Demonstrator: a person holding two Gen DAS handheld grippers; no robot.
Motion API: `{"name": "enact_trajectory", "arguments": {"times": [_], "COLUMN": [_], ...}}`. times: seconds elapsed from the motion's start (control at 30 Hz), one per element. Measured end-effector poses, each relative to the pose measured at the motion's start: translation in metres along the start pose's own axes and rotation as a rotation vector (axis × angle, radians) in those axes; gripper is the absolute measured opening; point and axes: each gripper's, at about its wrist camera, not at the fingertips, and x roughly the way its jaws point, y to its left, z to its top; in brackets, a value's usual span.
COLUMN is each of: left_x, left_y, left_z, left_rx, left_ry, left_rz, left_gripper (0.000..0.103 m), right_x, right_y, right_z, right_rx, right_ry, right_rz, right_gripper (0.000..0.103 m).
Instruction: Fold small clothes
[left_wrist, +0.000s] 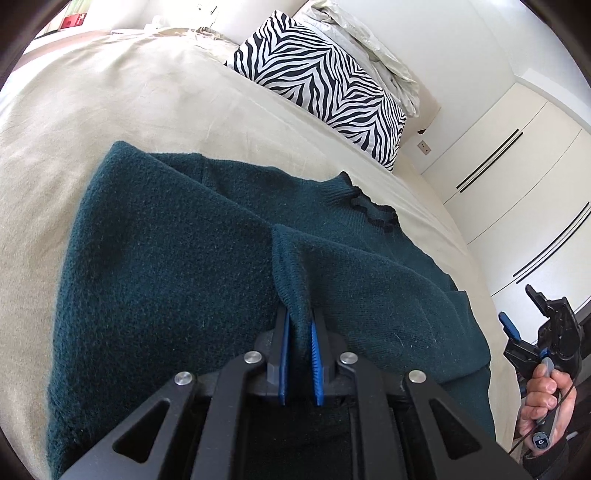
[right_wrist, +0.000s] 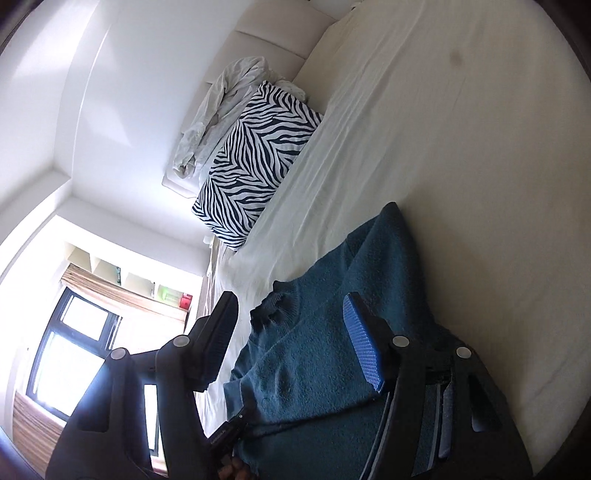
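A dark teal knitted sweater (left_wrist: 166, 258) lies spread on the beige bed sheet (left_wrist: 110, 92), its dark-trimmed neckline (left_wrist: 373, 214) toward the right edge of the bed. My left gripper (left_wrist: 299, 317) is shut on a raised fold of the sweater, which stands up between the blue pads. My right gripper (left_wrist: 517, 306) is at the far right, off the bed's edge, held by a hand (left_wrist: 543, 398). In the right wrist view the right gripper (right_wrist: 290, 299) is open and rolled on its side above the sweater (right_wrist: 314, 350), with nothing pressed between its fingers.
A zebra-print pillow (left_wrist: 325, 81) and crumpled white bedding (left_wrist: 369, 40) sit at the head of the bed. White wardrobe doors (left_wrist: 517, 147) stand beyond the bed's right edge. A window (right_wrist: 74, 350) and shelves show in the right wrist view. Bare sheet (right_wrist: 443, 147) stretches past the sweater.
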Motion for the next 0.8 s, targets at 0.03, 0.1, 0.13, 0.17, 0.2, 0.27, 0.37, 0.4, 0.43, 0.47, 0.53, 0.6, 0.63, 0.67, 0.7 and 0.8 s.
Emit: {"name": "enact_trajectory", "arguments": {"times": [0.03, 0.1, 0.13, 0.17, 0.2, 0.27, 0.37, 0.4, 0.43, 0.47, 0.53, 0.6, 0.63, 0.67, 0.7, 0.8], "left_x": [0.001, 0.002, 0.002, 0.003, 0.004, 0.005, 0.005, 0.005, 0.004, 0.004, 0.004, 0.004, 0.004, 0.004, 0.004, 0.001], "left_y": [0.002, 0.005, 0.005, 0.006, 0.005, 0.004, 0.004, 0.004, 0.004, 0.004, 0.004, 0.004, 0.005, 0.005, 0.005, 0.007], "left_z": [0.0, -0.001, -0.001, -0.002, -0.002, -0.002, -0.002, -0.002, -0.002, -0.002, -0.002, -0.002, -0.002, -0.002, -0.002, 0.0], "left_rx": [-0.008, -0.01, -0.007, -0.004, 0.0, 0.006, 0.003, 0.003, 0.004, 0.005, 0.004, 0.005, 0.004, 0.004, 0.004, -0.012], "left_ry": [0.0, -0.002, -0.004, -0.006, -0.007, -0.009, -0.01, -0.01, -0.011, -0.011, -0.013, -0.013, -0.012, -0.012, -0.012, -0.005], "left_rz": [-0.012, -0.023, -0.023, -0.022, -0.02, -0.016, -0.023, -0.023, -0.022, -0.02, -0.022, -0.021, -0.021, -0.022, -0.023, -0.039], "left_gripper": [0.014, 0.014, 0.014, 0.014, 0.014, 0.014, 0.014, 0.014, 0.014, 0.014, 0.014, 0.014, 0.014, 0.014, 0.014, 0.014], "right_x": [0.012, 0.041, 0.054, 0.063, 0.073, 0.073, 0.051, 0.042, 0.033, 0.024, 0.011, 0.007, 0.008, 0.014, 0.023, 0.007], "right_y": [-0.001, -0.012, -0.022, -0.032, -0.045, -0.064, -0.073, -0.073, -0.07, -0.066, -0.05, -0.034, -0.03, -0.033, -0.041, -0.05], "right_z": [0.008, 0.023, 0.029, 0.032, 0.034, 0.033, 0.029, 0.026, 0.023, 0.019, 0.013, 0.004, -0.003, -0.011, -0.02, -0.038], "right_rx": [0.008, 0.03, 0.05, 0.069, 0.089, 0.118, 0.111, 0.101, 0.086, 0.068, 0.046, 0.027, 0.013, -0.008, -0.033, -0.116], "right_ry": [0.019, 0.084, 0.104, 0.117, 0.142, 0.149, 0.141, 0.133, 0.128, 0.117, 0.103, 0.105, 0.114, 0.141, 0.183, 0.166], "right_rz": [-0.005, 0.026, -0.002, -0.048, -0.077, -0.03, -0.014, -0.038, -0.068, -0.086, -0.013, 0.044, 0.042, 0.019, -0.023, -0.038], "right_gripper": [0.059, 0.059, 0.059, 0.059, 0.059, 0.052, 0.047, 0.047, 0.048, 0.05, 0.052, 0.055, 0.063, 0.066, 0.068, 0.051]}}
